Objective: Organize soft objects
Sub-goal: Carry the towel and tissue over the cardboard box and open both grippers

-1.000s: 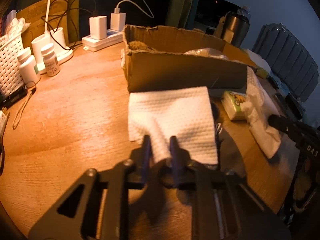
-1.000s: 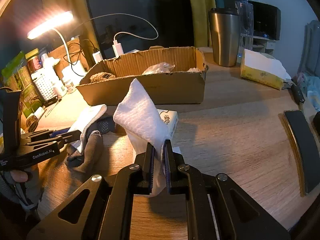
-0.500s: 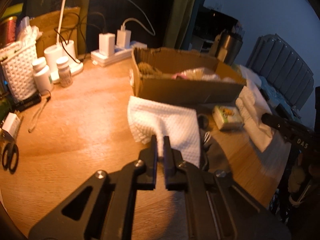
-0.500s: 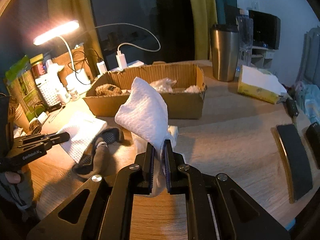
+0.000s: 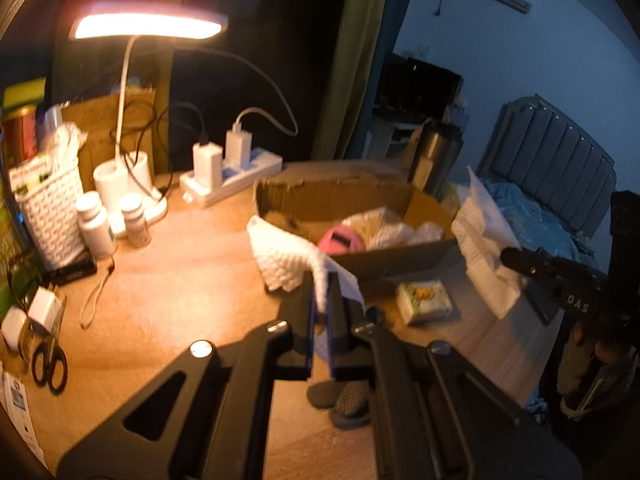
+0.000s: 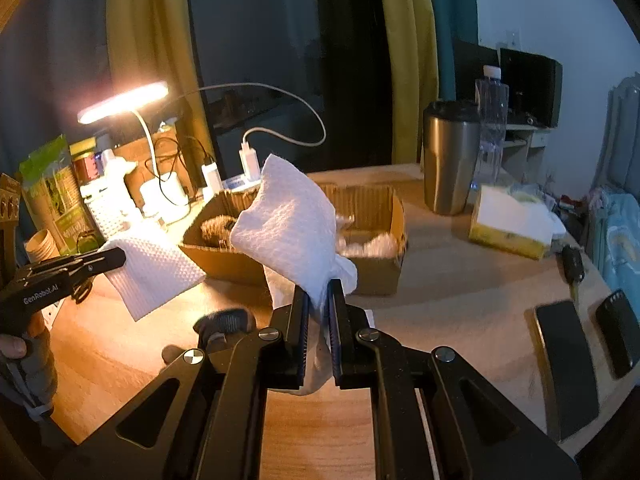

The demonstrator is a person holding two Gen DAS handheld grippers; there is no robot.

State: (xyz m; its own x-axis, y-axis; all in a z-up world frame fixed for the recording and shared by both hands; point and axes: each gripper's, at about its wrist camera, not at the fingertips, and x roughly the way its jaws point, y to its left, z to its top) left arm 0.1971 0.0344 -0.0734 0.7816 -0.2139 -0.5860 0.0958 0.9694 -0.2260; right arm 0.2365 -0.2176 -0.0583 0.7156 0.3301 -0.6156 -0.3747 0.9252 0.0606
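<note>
In the left wrist view the left tool (image 5: pixel 320 304) at lower centre is clenched on a corner of a white embossed cloth (image 5: pixel 288 258), which hangs clear of the wooden tabletop (image 5: pixel 168 280) just in front of the cardboard box (image 5: pixel 360 200) at mid-frame. In the right wrist view the right tool (image 6: pixel 318 308) at lower centre grips a second white cloth (image 6: pixel 290 224) that billows up before the same box, with a dark sock (image 6: pixel 226 320) lying on the tabletop at lower left.
</note>
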